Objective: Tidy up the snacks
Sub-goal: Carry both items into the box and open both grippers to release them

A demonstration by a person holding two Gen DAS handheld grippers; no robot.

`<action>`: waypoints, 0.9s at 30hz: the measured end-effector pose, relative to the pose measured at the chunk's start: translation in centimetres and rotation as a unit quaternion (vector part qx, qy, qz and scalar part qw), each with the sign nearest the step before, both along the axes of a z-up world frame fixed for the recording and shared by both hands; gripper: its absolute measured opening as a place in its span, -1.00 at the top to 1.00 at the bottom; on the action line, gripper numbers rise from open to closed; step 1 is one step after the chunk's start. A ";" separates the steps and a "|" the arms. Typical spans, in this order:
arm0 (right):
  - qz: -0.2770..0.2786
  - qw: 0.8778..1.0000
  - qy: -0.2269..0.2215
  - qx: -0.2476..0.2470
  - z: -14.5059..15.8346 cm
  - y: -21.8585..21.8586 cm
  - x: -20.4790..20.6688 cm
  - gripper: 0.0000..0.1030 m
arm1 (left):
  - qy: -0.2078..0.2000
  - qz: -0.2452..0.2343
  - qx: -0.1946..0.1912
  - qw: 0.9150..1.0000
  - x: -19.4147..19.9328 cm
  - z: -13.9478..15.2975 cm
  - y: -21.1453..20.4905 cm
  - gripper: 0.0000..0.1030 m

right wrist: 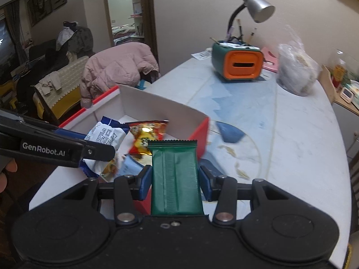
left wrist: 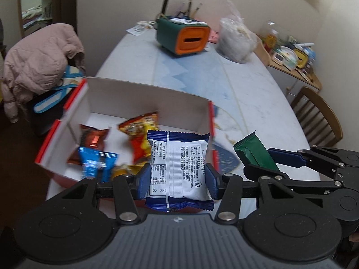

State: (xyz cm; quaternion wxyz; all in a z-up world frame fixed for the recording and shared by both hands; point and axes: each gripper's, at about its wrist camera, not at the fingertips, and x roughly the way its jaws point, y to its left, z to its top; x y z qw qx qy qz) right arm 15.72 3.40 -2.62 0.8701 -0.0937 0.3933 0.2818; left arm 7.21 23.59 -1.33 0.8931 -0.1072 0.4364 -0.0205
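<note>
2 claws are loaded, each clenched on 1 snack. The left claw [left wrist: 177, 179] pinches a blue-and-white packet [left wrist: 179, 168] across its puffy middle, above the near edge of the open box [left wrist: 143, 103]. The right claw [right wrist: 172, 183] grips a green wrapper [right wrist: 175, 179] by its long sides, just beside the box's red corner. Both packs look light, soft and crinkly, with slick film, so I judge that a hold across the body, clear of the thin crimped ends, is safest. Inside the box lie an orange bag [left wrist: 141, 134], a small blue pack [left wrist: 96, 161] and a brown one [left wrist: 92, 139]. The box sits on the pale desk [left wrist: 246, 85].
</note>
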 end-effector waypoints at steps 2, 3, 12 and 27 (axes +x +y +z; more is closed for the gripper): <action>0.004 1.000 0.000 -0.002 -0.3 1.2 0.2 0.16 | 0.000 0.008 0.002 1.000 0.0 -0.1 1.2 0.04; 0.005 1.000 0.000 -0.003 -0.4 1.7 0.3 0.16 | 0.000 0.011 0.004 1.000 0.0 -0.1 1.7 0.03; 0.005 1.000 0.005 -0.014 -2.0 5.7 1.8 0.16 | 0.008 0.040 0.020 0.999 0.8 -1.2 6.3 0.03; -0.011 0.998 0.037 -0.041 -6.4 9.0 4.9 0.16 | 0.048 0.006 0.043 0.998 6.1 -5.7 7.5 0.03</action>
